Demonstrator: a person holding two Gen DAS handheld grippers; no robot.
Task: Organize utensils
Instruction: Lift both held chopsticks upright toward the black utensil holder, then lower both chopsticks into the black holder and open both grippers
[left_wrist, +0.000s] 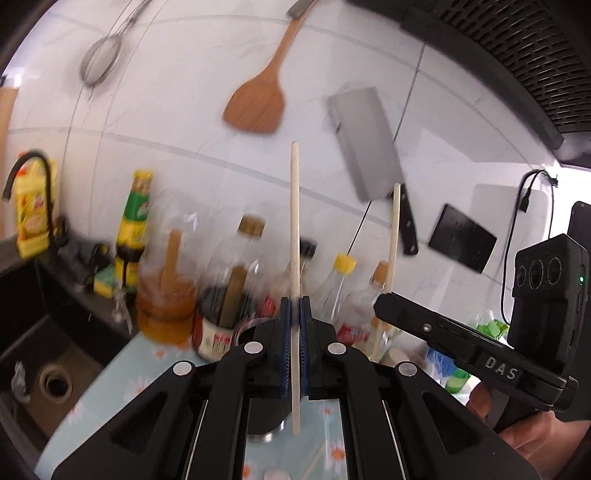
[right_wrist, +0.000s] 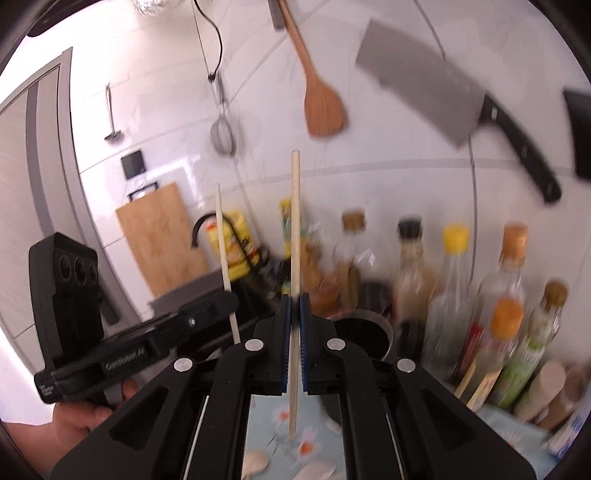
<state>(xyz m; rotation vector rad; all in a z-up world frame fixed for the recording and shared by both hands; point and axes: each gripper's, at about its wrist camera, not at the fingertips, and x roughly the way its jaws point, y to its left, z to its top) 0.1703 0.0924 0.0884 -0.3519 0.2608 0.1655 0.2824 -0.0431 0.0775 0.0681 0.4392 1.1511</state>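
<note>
Each gripper's fingers pinch one upright chopstick.

Pale wooden chopstick, matt steel cleaver, glossy white wall tiles.

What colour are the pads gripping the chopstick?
Blue pads, clearest in the left wrist view, clamped on the pale chopstick.

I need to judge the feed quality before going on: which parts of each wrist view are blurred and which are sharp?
Left wrist view: the left gripper and its chopstick are sharp; the bottles, cleaver and wooden spatula are motion-smeared, and fisheye bends the tile lines. Right wrist view: the right gripper and its chopstick are crisp; the bottles and cleaver streak, with glare on the wall.
</note>
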